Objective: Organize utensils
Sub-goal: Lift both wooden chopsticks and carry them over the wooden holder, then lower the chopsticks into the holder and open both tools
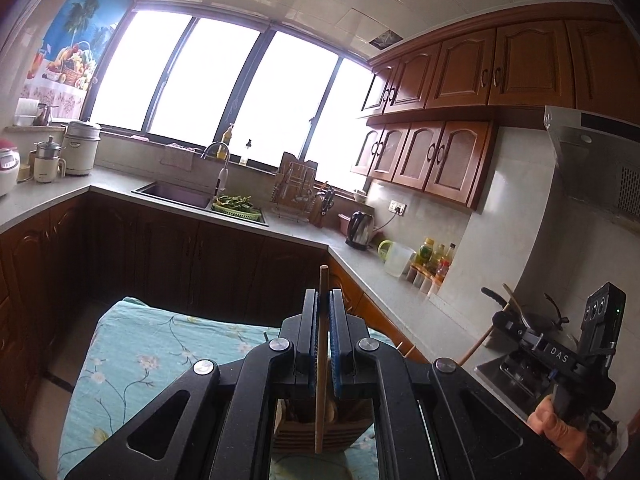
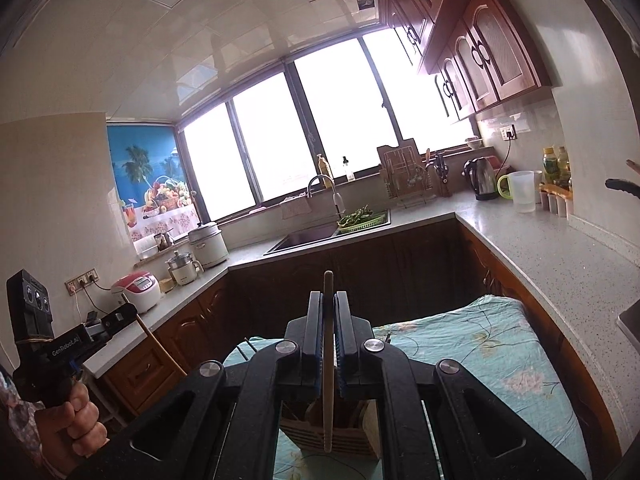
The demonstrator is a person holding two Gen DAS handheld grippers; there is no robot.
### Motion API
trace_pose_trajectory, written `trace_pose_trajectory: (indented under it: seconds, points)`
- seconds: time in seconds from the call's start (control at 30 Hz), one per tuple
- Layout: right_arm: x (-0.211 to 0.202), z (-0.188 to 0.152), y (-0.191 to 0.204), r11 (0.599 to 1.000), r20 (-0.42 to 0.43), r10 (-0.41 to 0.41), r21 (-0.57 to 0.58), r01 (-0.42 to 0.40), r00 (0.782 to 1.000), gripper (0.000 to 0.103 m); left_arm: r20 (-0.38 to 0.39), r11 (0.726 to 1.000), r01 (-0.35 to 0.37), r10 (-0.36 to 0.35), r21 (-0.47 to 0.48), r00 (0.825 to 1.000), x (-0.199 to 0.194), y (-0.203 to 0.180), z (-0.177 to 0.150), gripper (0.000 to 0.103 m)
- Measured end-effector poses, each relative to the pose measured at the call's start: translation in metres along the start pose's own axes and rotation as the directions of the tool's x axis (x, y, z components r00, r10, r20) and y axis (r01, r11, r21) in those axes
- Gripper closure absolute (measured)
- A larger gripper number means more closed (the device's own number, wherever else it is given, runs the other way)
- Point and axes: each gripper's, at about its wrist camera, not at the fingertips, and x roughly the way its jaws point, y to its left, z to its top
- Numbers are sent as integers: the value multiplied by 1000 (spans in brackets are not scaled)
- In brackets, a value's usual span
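Note:
My left gripper [image 1: 324, 300] is shut on a thin wooden stick-shaped utensil [image 1: 321, 360], held upright; its top rises above the fingertips. Below it stands a slatted wooden utensil holder [image 1: 320, 432] on a table with a teal floral cloth [image 1: 160, 352]. My right gripper [image 2: 329, 304] is shut on a similar wooden utensil with a darker top [image 2: 328, 376], also upright, above the same holder [image 2: 332, 436]. Each gripper shows in the other's view: the right one [image 1: 504, 316] with its stick, the left one [image 2: 120, 316] with its stick.
The cloth-covered table [image 2: 480, 344] sits inside a U-shaped kitchen counter [image 2: 560, 264]. On the counter are a sink [image 1: 176, 194], a green basket of vegetables [image 1: 236, 206], a kettle [image 1: 360, 230], a jug [image 1: 396, 258], bottles and cookers [image 1: 80, 148].

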Motion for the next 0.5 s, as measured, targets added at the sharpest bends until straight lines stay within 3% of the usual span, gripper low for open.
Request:
trace_pose_trajectory:
  seconds: [0.27, 0.5]
  points:
    - [30, 7, -8, 1000, 25, -21, 11, 21, 999, 98, 42, 999, -33, 34, -24, 999, 47, 11, -13, 100]
    - [52, -14, -21, 999, -4, -37, 35, 37, 999, 98, 30, 996, -72, 74, -43, 997, 85, 16, -40, 100]
